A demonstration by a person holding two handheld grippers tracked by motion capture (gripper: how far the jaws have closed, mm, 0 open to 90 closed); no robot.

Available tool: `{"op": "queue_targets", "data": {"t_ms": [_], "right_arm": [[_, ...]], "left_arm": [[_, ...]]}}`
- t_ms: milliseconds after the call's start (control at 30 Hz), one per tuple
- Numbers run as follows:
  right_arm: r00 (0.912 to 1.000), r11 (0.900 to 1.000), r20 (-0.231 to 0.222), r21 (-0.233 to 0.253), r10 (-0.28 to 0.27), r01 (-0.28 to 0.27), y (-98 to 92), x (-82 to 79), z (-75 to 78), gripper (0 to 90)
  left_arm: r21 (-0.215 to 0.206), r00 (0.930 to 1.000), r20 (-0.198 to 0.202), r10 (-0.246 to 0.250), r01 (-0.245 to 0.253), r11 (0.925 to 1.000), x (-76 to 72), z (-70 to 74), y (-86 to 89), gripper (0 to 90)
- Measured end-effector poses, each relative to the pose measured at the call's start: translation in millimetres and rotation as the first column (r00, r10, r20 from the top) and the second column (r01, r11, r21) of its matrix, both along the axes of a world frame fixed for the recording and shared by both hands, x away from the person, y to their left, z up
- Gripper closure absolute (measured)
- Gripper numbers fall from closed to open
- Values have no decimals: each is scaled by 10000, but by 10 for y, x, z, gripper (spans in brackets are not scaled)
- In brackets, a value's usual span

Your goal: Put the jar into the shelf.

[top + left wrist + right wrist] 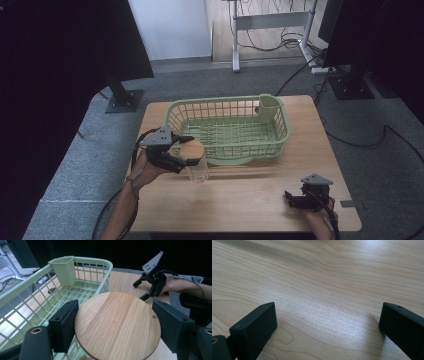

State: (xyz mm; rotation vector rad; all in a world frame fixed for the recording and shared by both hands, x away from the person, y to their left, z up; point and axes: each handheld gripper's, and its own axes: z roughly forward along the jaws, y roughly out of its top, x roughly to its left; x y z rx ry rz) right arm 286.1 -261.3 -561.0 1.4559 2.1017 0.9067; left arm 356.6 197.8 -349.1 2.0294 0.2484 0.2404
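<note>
The table (250, 195) fills the middle of the high view, bare wood along its lower half. On its upper half sits the green basket (227, 125), with nothing in it but a cup-shaped holder moulded into its upper right corner; no object has been put in.

Just below the basket's lower left corner stands a clear jar (196, 167) capped by a round wooden lid (117, 325). The jar is upright on the table, close to the basket wall, outside it.

The left gripper (181, 149), left of centre, has its jaws on either side of the lid. In the left gripper view both jaws meet the lid's rim, so I judge the lid gripped. Whether it is still seated on the jar cannot be told.

The right gripper (296, 200), at the lower right, rests on the table, jaws wide apart around bare wood.

I judge the work barely begun: the lid is grasped, and lifting or moving it is still to do.
</note>
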Motion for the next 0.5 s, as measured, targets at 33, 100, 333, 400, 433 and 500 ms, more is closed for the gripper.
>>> {"op": "queue_targets", "data": {"t_ms": [33, 100, 333, 400, 433, 500], "right_arm": [[10000, 10000, 0, -1, 1, -1, 0, 0, 0, 11], [10000, 10000, 2, -1, 8, -8, 0, 0, 0, 11], [10000, 10000, 2, 2, 18, -18, 0, -1, 0, 11], [10000, 10000, 2, 2, 19, -19, 0, -1, 0, 11], [10000, 10000, 2, 2, 19, -19, -1, -1, 0, 11], [10000, 10000, 2, 1, 19, -19, 0, -1, 0, 11]], "left_arm": [[-13, 10000, -2, -22, 22, 10000, 8, 20, -10, 235], [-18, 10000, 24, -50, 50, 10000, 27, 64, -30, 235], [-101, 9999, 72, -151, 152, 9998, 85, 219, -104, 235], [-157, 9998, 97, -182, 183, 9997, 100, 263, -124, 235], [-177, 9998, 109, -194, 196, 9997, 108, 285, -134, 235], [-209, 9997, 96, -224, 226, 9995, 128, 327, -153, 236]]}}
